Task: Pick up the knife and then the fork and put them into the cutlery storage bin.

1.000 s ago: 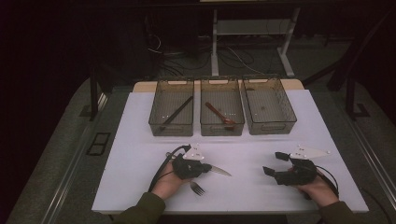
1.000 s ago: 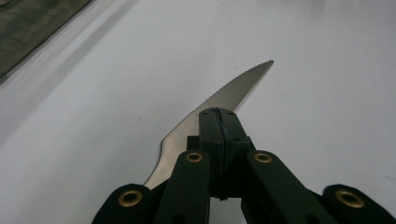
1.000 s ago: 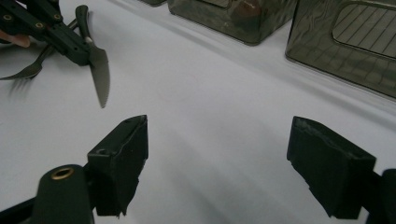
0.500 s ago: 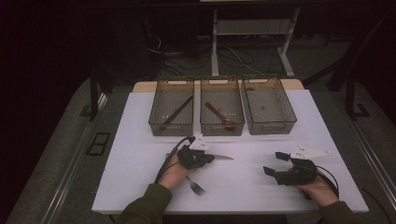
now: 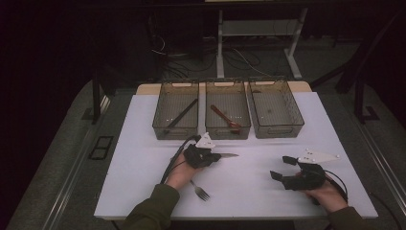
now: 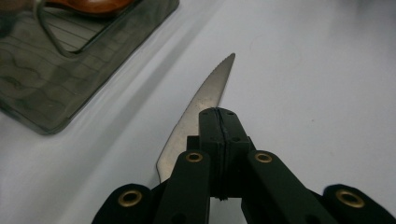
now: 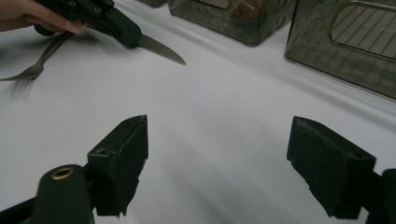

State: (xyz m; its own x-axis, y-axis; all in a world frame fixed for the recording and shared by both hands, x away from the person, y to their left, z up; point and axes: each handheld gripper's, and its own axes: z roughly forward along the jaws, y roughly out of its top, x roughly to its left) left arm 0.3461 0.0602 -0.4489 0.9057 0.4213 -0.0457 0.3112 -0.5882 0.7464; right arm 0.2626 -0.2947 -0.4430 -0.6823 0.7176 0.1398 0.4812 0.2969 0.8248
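Observation:
My left gripper (image 5: 216, 156) is shut on the handle end of a table knife (image 5: 230, 155), just in front of the middle bin (image 5: 228, 132). In the left gripper view the jaws (image 6: 219, 122) meet over the knife, whose serrated blade (image 6: 208, 91) sticks out ahead above the white table. A fork (image 5: 200, 190) lies on the table by the left wrist. At the right front my right gripper (image 5: 282, 167) rests open with nothing between its jaws (image 7: 219, 154). From the right gripper view I also see the left gripper (image 7: 122, 29), the knife (image 7: 161, 50) and the fork (image 7: 35, 67).
Three clear bins stand in a row at the back of the white table top (image 5: 143, 143). The left bin (image 5: 174, 130) holds a black utensil (image 5: 183, 116), the middle one a brown spoon (image 5: 224, 116). The right bin (image 5: 277, 128) looks empty.
My left gripper has carried the knife away from the front edge toward the bins, leaving the fork behind. The right gripper has stayed still.

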